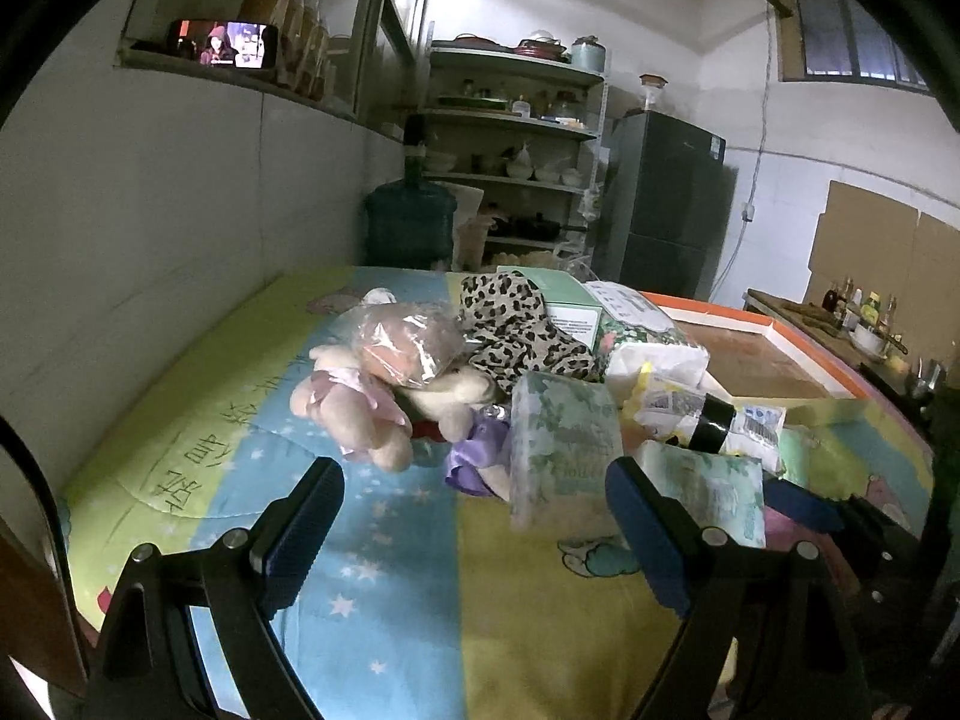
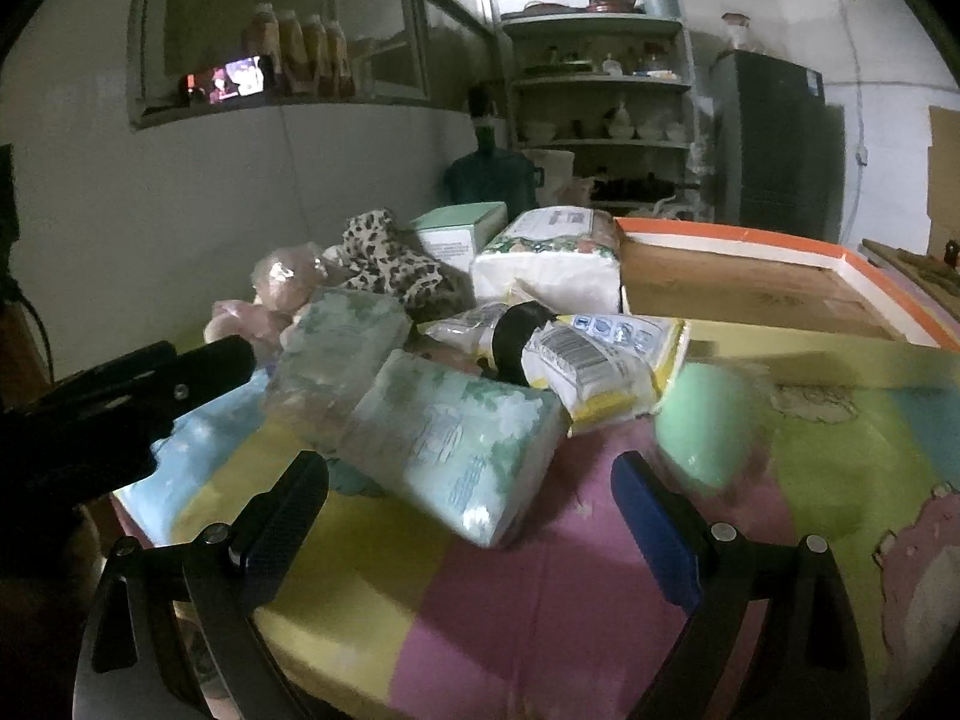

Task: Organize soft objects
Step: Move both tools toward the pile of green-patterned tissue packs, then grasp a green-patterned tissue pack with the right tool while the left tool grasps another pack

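Note:
A heap of soft things lies on a colourful quilt [image 1: 390, 570]. It holds a pink plush toy [image 1: 354, 414], a bagged plush [image 1: 408, 342], a leopard-print cloth [image 1: 522, 330], a purple ribbon [image 1: 474, 450], tissue packs [image 1: 564, 450] [image 2: 456, 450], a large white tissue bundle [image 2: 546, 264] and a yellow-white packet with a black band [image 2: 600, 360]. My left gripper [image 1: 474, 510] is open and empty just before the upright tissue pack. My right gripper [image 2: 468, 510] is open and empty, its jaws either side of the near tissue pack's end.
An open orange-edged cardboard box [image 2: 750, 282] lies behind the heap on the right. A green box [image 2: 462, 228] stands at the back. A white wall [image 1: 150, 240] runs along the left. A water jug [image 1: 408, 222], shelves [image 1: 516, 120] and a fridge [image 1: 666, 204] stand beyond.

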Motion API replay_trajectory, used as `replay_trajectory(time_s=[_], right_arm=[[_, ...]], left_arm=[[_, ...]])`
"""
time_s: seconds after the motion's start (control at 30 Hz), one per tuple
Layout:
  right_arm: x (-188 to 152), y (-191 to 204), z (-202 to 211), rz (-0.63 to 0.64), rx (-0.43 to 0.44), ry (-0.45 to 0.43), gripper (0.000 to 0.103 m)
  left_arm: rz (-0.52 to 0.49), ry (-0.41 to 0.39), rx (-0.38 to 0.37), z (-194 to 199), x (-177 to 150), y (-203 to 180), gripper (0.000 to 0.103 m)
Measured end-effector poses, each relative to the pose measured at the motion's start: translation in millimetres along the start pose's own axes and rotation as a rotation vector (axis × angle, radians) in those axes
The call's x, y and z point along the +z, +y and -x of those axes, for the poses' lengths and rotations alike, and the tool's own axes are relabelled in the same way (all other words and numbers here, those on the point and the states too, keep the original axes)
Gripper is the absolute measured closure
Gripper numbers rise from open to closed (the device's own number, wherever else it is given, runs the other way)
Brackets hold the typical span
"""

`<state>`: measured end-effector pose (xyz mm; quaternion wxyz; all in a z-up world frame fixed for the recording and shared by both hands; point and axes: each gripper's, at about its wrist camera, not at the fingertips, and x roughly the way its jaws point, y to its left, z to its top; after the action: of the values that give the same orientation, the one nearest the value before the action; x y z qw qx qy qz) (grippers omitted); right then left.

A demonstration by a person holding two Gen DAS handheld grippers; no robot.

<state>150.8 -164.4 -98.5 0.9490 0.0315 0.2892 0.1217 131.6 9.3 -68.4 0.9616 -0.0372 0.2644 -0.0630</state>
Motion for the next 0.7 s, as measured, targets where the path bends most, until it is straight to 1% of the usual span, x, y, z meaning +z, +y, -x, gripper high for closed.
replay_trajectory(time_s=[0.07, 0.1, 0.13, 0.17, 0.23, 0.3, 0.43, 0.57, 0.63, 0.67, 0.7], right_arm=[[2.7, -1.3, -5.8, 0.001, 0.008, 0.008, 0.009], [3.4, -2.6, -8.2, -0.006, 0.018, 0.013, 0.021], [3.8, -3.6, -9.5, -0.015, 0.028, 0.02, 0.044], [4.2, -5.9, -8.3, -0.03, 0.036, 0.016, 0.044], [4.5, -9.5, -2.6, -0.047, 0.04, 0.0, 0.06], [4.0, -13.6, 5.9, -0.066, 0.06, -0.015, 0.065], [-4.0, -19.9, 14.9, -0.088, 0.068, -0.006, 0.067], [-10.0, -24.0, 27.3, -0.117, 0.093, -0.016, 0.068], [-12.4, -27.1, 33.6, -0.134, 0.101, -0.026, 0.069], [-13.7, -29.2, 37.0, -0.144, 0.104, -0.033, 0.069], [-13.8, -30.9, 39.0, -0.151, 0.107, -0.037, 0.069]], left_arm=[[-0.004, 0.001, 0.006, -1.0, 0.4, 0.3, 0.013], [-0.006, 0.002, 0.007, -2.1, 0.9, 0.2, 0.013], [-0.008, 0.006, 0.006, -3.0, 1.7, 0.3, 0.013], [-0.01, 0.008, 0.005, -4.6, 2.6, 0.5, 0.013], [-0.014, 0.013, 0.005, -8.0, 3.0, -0.4, 0.013], [-0.019, 0.026, 0.0, -14.1, 3.2, -3.3, 0.013], [-0.028, 0.061, -0.018, -26.8, -0.7, -13.0, 0.015], [-0.032, 0.098, -0.019, -38.3, -8.3, -21.3, 0.021], [-0.012, 0.103, -0.037, -41.2, -11.4, -20.4, 0.028], [0.001, 0.104, -0.053, -42.2, -12.1, -19.2, 0.035], [0.011, 0.109, -0.071, -43.3, -12.9, -18.8, 0.049]])
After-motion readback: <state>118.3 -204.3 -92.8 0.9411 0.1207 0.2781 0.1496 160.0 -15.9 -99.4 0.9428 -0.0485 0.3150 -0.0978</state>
